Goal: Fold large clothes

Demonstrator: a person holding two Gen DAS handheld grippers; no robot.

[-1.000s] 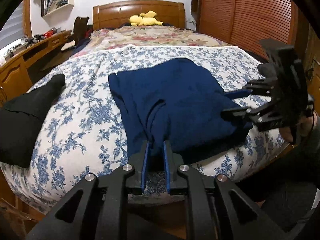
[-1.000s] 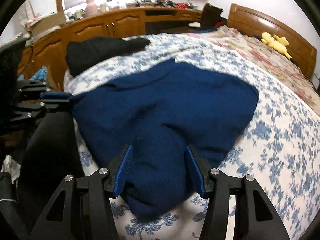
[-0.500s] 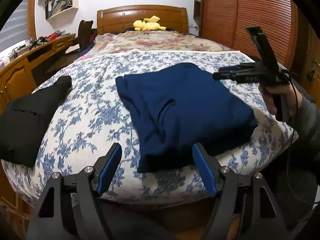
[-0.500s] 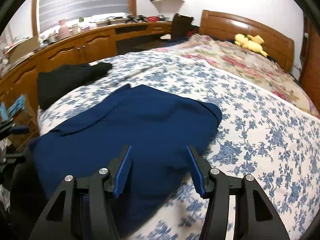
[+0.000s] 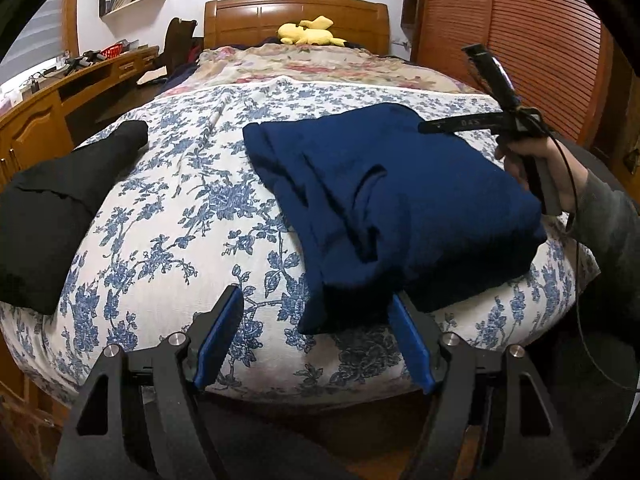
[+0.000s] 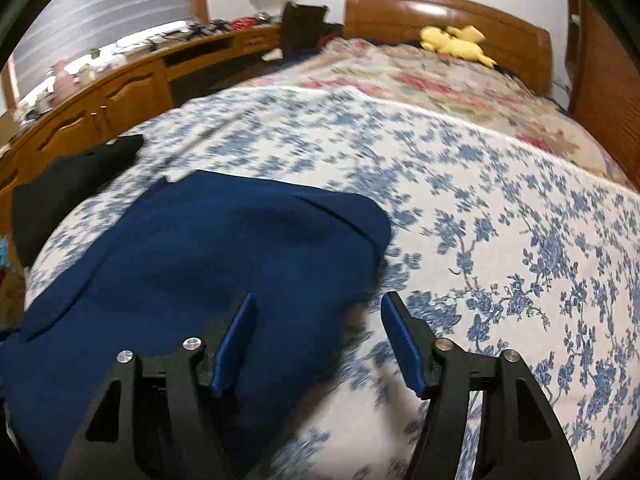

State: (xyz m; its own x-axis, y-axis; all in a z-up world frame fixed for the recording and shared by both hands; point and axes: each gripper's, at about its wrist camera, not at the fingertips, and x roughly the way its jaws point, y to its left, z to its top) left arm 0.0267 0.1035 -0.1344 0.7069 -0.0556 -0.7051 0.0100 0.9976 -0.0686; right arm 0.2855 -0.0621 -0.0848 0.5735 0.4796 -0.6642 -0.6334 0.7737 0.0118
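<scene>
Navy garment [image 5: 400,200] lies folded on the bed [image 5: 180,208], centre-right of frame. We hold both the left gripper [image 5: 316,340] and right gripper [image 6: 318,340] with jaws apart, empty. Seemingly between folds; next we'd need to grasp an edge.

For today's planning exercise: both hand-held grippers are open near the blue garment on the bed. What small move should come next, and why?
Probably lower the left hand-held gripper onto the blue garment's rumpled near corner and pinch it. That corner lies bunched between the open jaws, and the fold looks uneven there. The right hand-held gripper is open too, holding nothing.
</scene>
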